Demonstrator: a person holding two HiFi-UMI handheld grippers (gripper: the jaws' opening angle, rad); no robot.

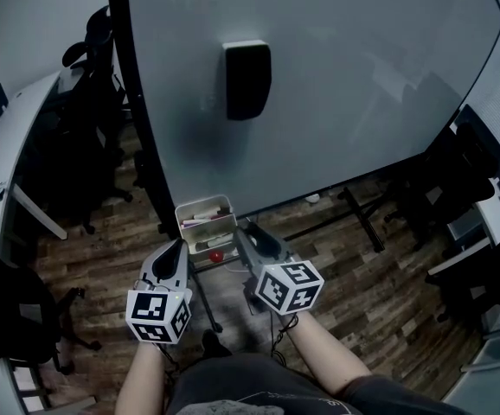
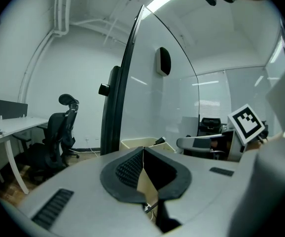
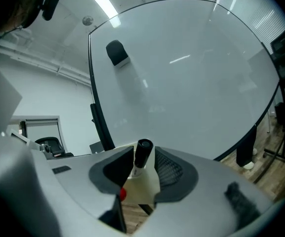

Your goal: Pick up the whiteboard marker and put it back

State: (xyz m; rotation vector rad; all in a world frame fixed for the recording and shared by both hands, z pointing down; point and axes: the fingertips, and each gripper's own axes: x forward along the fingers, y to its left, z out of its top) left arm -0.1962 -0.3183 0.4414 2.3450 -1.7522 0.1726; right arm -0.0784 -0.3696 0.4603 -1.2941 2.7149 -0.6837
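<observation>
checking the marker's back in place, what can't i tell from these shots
marker: right gripper view, the right gripper's open jaws hide its lower end, so whether it sits in the tray is unclear
tray contents: head view, too small and dim to count
red thing by the tray: head view, too small to name

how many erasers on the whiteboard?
1: a black eraser stuck on the whiteboard, above the tray. Between the views the whole board face shows, so none looks hidden.
</observation>
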